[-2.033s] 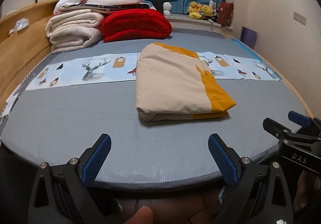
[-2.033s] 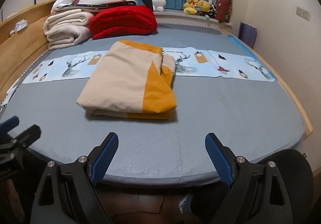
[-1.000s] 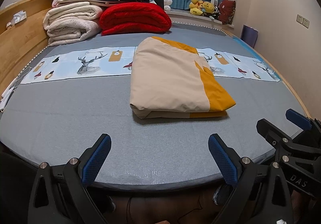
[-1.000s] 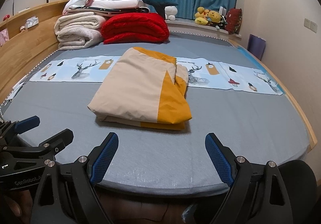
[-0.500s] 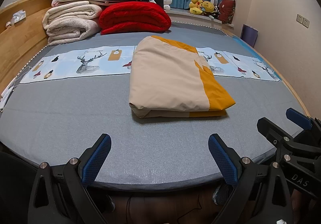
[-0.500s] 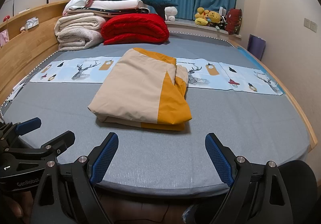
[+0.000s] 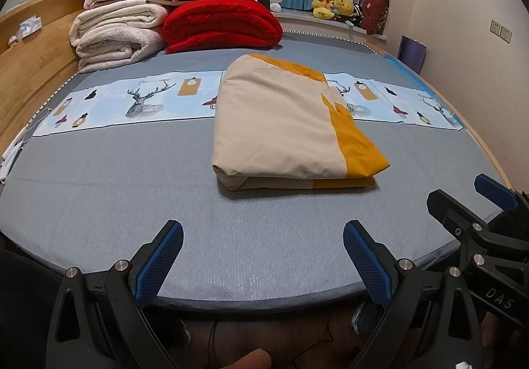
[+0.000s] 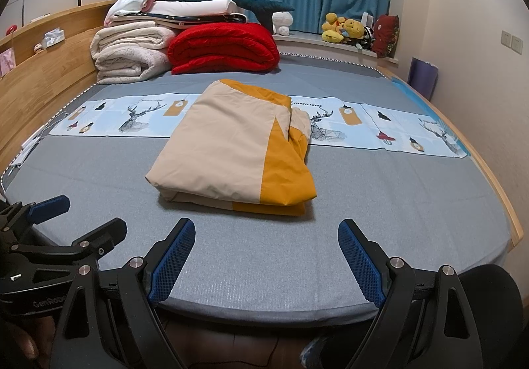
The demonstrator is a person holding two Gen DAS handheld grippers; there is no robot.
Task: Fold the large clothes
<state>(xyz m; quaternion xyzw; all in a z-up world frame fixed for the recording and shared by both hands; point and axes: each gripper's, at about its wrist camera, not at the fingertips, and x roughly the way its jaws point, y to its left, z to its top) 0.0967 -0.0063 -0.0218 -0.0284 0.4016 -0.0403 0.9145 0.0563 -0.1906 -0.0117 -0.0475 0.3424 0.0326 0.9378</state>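
A beige and mustard-yellow cloth lies folded into a thick rectangle in the middle of the grey bed. My left gripper hangs open over the bed's near edge, short of the fold, nothing between its blue pads. My right gripper is also open and empty at the near edge. In the left wrist view the right gripper shows at the right side. In the right wrist view the left gripper shows at the lower left.
A stack of folded white blankets and a red quilt sit at the head of the bed by the wooden headboard. A deer-print strip crosses the bed. Plush toys line the windowsill under blue curtains.
Both grippers have drifted slightly, staying open at the bed's near edge. The folded cloth has not moved.
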